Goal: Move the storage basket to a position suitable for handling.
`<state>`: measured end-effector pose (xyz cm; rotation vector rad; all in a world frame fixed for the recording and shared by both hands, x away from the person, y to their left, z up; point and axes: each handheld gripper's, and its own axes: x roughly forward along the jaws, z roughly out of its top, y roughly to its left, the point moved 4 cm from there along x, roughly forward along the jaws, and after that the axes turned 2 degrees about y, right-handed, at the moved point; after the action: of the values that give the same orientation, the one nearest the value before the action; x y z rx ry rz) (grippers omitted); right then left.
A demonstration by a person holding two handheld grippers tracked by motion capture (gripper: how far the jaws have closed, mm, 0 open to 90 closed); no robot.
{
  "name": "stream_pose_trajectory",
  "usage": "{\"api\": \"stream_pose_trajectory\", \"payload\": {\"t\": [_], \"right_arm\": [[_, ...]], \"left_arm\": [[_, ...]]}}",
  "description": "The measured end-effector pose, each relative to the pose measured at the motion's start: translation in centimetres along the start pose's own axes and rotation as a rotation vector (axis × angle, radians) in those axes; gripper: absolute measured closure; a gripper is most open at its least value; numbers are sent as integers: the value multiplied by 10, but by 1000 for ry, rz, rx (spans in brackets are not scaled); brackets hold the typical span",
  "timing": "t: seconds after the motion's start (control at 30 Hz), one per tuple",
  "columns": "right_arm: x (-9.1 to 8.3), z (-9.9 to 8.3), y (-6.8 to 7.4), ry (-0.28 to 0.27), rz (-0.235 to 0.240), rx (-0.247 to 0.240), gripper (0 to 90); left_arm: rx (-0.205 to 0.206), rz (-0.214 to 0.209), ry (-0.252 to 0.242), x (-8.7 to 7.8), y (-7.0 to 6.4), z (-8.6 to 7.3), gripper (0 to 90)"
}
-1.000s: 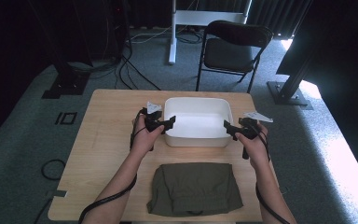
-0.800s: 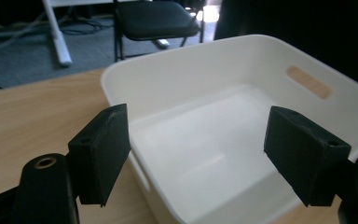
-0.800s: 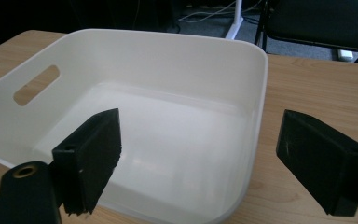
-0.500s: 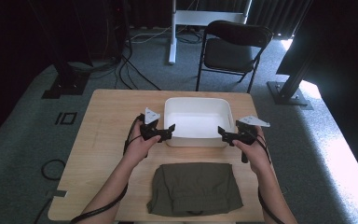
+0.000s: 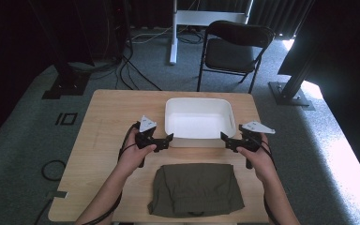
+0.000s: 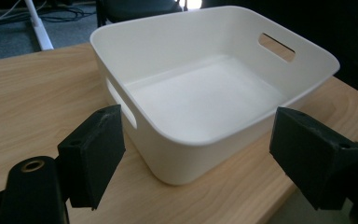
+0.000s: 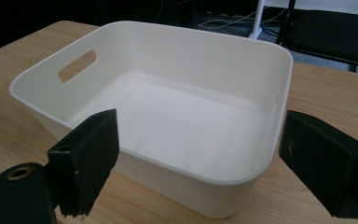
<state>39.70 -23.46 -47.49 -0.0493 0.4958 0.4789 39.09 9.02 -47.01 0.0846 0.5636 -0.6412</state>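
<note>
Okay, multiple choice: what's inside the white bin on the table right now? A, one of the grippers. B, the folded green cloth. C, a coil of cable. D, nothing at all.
D: the white bin shows a bare floor in both gripper views, the folded green cloth lies on the table nearer the person, and the left gripper and right gripper sit outside its near corners.

Light wooden table (image 5: 103,122) with white bin (image 5: 198,99) and folded olive cloth (image 5: 195,189).
</note>
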Motion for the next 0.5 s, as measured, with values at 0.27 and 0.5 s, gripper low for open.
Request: {"api": "stream_pose_trajectory", "payload": {"t": [0.27, 0.5], "right_arm": [[-12, -14, 10, -2, 31, -22, 121], [-19, -34, 18, 6, 57, -23, 123]], "left_arm": [[-15, -26, 30, -10, -5, -25, 190], [-41, -53, 56, -16, -8, -44, 190]]}}
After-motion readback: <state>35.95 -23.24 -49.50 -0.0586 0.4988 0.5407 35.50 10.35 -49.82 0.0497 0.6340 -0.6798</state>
